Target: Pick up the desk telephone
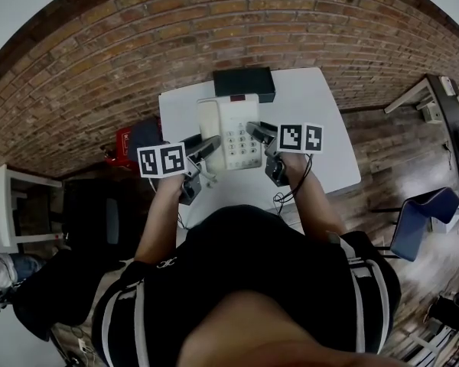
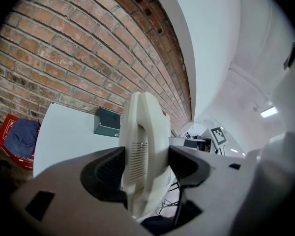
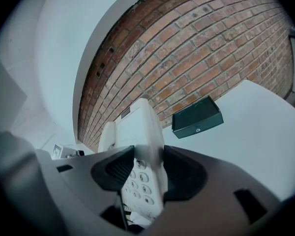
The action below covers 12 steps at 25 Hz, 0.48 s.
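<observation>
- Head view: cream plastic desk telephone (image 1: 229,132) sits over the middle of the white rectangular worktop (image 1: 314,121), its top end just short of the dark green rectangular box (image 1: 243,82) on the far edge.
- Left claw (image 1: 206,147) is on the telephone's handset side and right claw (image 1: 254,132) on its keypad side. Can't tell from here whether the base is clear of the worktop.
- Left gripper view: jaws stand wide, both dark pads pressed on the handset edge of the telephone, which stands upright between them. Box sits behind it, in front of the brick wall (image 2: 64,43). A red crate (image 2: 10,132) with a blue cloth (image 2: 20,136) lies off the worktop's left edge.
- Right gripper view: jaws also wide, pads clamped on the keypad edge, number keys visible between them. Box is beyond, to the right.
</observation>
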Motion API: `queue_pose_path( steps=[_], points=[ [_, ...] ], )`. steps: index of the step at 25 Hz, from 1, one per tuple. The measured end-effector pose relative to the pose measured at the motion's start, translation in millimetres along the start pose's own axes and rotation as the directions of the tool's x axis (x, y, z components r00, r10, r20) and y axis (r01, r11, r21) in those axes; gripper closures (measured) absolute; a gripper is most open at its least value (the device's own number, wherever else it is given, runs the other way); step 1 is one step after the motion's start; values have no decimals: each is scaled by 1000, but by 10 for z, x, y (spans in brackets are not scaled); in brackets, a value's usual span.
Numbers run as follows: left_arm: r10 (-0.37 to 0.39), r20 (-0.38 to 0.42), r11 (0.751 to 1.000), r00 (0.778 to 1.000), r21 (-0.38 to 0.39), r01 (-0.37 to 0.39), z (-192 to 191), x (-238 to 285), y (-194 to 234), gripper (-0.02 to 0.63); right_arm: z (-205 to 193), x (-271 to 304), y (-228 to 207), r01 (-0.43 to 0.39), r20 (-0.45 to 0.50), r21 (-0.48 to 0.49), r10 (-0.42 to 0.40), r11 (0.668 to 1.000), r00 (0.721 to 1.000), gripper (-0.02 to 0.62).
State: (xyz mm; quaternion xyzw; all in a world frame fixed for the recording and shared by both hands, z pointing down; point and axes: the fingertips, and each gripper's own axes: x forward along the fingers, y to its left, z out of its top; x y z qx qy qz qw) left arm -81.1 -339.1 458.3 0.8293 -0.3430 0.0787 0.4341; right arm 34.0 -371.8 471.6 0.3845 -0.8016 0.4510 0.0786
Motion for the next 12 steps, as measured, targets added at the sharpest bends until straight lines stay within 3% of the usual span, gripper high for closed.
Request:
queue_pose_path(
  steps=[12],
  points=[
    [5,-6,1000,1000,9,-5,5,-8,-14,325,16,-14,17,9,17,-11,-8,1000,1000,420]
  ],
)
